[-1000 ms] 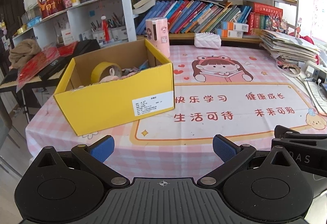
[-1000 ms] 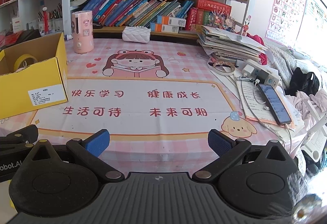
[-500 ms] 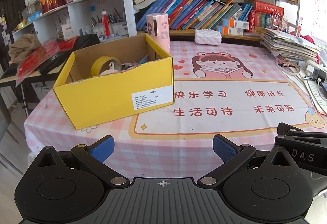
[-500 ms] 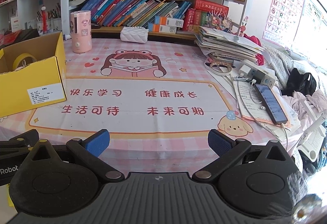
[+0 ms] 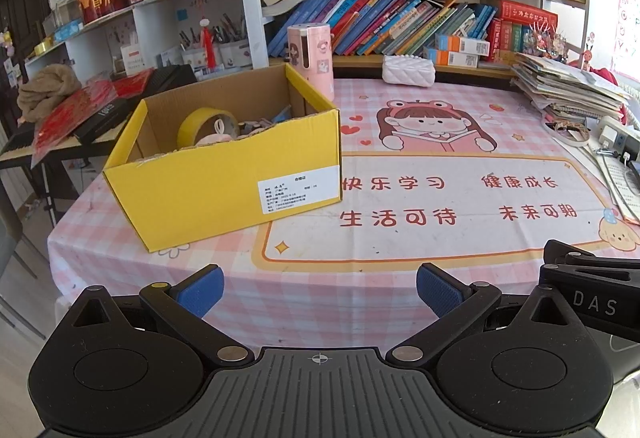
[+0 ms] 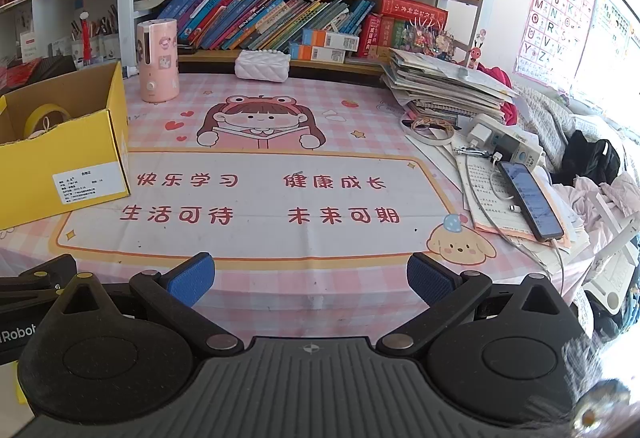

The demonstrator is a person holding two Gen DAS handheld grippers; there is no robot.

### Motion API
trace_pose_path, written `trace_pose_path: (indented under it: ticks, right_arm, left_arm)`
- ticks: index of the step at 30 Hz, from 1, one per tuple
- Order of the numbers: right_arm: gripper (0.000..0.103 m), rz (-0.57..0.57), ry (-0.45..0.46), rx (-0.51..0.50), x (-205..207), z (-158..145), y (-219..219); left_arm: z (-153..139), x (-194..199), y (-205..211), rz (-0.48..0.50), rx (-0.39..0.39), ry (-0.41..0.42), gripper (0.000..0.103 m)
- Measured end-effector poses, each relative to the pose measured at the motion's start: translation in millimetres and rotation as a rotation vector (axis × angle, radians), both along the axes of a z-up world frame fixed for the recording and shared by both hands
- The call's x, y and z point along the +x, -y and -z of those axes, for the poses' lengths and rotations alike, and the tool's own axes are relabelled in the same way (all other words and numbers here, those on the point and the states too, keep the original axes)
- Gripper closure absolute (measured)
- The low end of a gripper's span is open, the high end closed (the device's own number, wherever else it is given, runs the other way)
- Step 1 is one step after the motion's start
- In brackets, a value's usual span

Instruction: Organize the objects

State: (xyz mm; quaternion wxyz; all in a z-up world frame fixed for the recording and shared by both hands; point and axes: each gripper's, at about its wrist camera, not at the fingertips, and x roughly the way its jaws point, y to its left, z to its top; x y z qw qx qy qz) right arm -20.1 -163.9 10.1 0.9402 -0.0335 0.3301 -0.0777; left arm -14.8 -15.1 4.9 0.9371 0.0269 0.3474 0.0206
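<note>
A yellow cardboard box [image 5: 224,194] stands open on the left of the pink checked tablecloth [image 5: 400,278]; the box [image 6: 68,166] shows again at the left of the right wrist view. Inside it lie a yellow tape roll [image 5: 202,126] and other small items, partly hidden by the wall. My left gripper [image 5: 320,288] hangs open over the table's front edge, well short of the box, with nothing between its blue pads [image 5: 200,290]. My right gripper [image 6: 310,278] is open and empty too, beside the left one.
A pink cylinder [image 6: 157,60] and a white quilted pouch [image 6: 262,65] stand at the back before the bookshelf [image 6: 280,18]. A paper stack [image 6: 444,86], a power strip [image 6: 508,144] and a charging phone [image 6: 528,198] crowd the right side.
Both grippers have drawn back and slightly up from the table, so the box and mat look a little farther. Both stay open and empty.
</note>
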Motion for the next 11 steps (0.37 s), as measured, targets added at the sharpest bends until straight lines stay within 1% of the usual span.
trace_pose_path:
  ticks: [11]
  right_arm:
    - [0.0, -0.008, -0.02, 0.003, 6.0, 4.4, -2.1]
  left_arm:
    - [4.0, 5.9, -4.4, -0.015, -0.019, -0.015, 0.0]
